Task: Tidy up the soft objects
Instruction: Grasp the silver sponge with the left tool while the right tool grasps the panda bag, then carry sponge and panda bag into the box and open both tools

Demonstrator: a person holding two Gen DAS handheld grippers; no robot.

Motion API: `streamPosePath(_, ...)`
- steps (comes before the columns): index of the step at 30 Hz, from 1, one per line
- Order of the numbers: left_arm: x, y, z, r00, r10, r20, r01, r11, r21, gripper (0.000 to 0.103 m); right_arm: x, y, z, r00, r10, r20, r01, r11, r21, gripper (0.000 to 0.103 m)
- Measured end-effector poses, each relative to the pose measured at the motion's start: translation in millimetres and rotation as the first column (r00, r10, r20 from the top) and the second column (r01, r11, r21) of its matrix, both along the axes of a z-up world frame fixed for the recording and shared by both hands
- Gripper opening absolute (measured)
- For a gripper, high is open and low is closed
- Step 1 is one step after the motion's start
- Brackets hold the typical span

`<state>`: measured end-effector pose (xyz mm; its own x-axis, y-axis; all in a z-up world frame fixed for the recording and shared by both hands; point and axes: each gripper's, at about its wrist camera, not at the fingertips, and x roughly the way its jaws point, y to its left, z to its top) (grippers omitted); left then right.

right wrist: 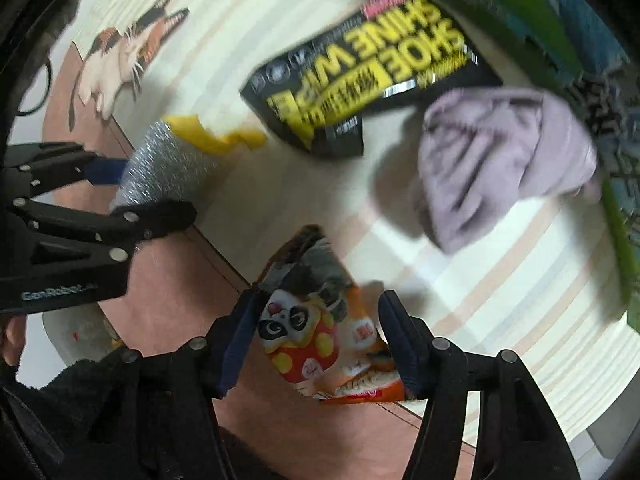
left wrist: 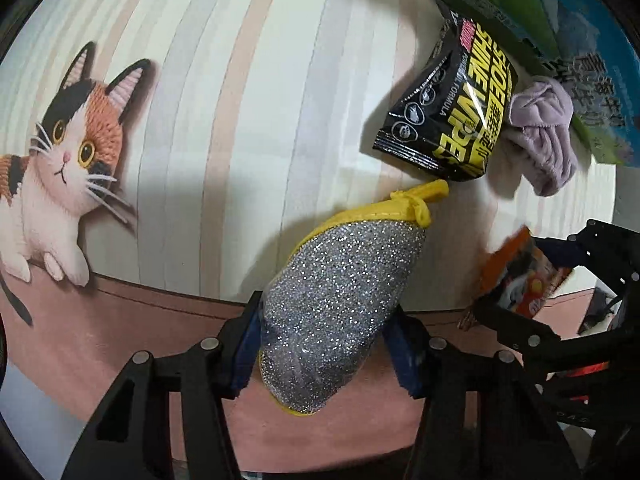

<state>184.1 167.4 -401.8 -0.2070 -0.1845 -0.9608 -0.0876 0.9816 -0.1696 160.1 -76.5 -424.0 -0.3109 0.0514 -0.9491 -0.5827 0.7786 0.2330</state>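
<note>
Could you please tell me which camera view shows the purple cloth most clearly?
The left wrist view: the purple cloth is small there but sharp, lying beside the shoe wipes packet. The right wrist view shows it larger, but motion-blurred.

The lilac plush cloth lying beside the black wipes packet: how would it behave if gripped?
The lilac plush cloth lies crumpled in soft folds, so it probably droops floppily. It looks light. Its fuzzy surface likely resists slipping.
</note>
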Motion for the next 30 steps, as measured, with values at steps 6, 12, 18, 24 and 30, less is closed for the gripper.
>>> streamPosePath(6, -7.9, -30.8, -3.2, 0.999, -0.054, 0.005, 0.054, 0.997, 0.052, 0.053, -12.2, -14.4, -4.5, 0.998, -0.051, 0.047, 0.051, 0.999, -0.008, 0.05)
streamPosePath(12, -1.2, -55.4, 0.3, 0.998, -0.06, 0.008, 0.06, 0.997, 0.045, 0.054, 2.3, -70.3, 0.3, 0.892, -0.447, -0.061, 0.451, 0.888, 0.089, 0.066)
streamPosePath(18, -7.1, -89.5, -2.3, 0.997, -0.072, 0.006, 0.071, 0.996, 0.058, 0.054, 8.9, -62.1, 38.9, 0.942, -0.323, 0.086, 0.32, 0.946, 0.051, 0.078)
streamPosePath(24, -16.0, -104.4, -10.3, 0.995, -0.098, 0.012, 0.097, 0.989, 0.112, 0.053, -9.6, -24.7, 12.0, 0.956, -0.278, 0.091, 0.282, 0.959, -0.032, 0.078)
streamPosePath(30, -29.3, -107.1, -4.4, 0.996, -0.086, 0.025, 0.082, 0.989, 0.122, 0.053, -21.1, -8.0, -7.2, 0.929, -0.317, 0.189, 0.336, 0.939, -0.075, 0.048)
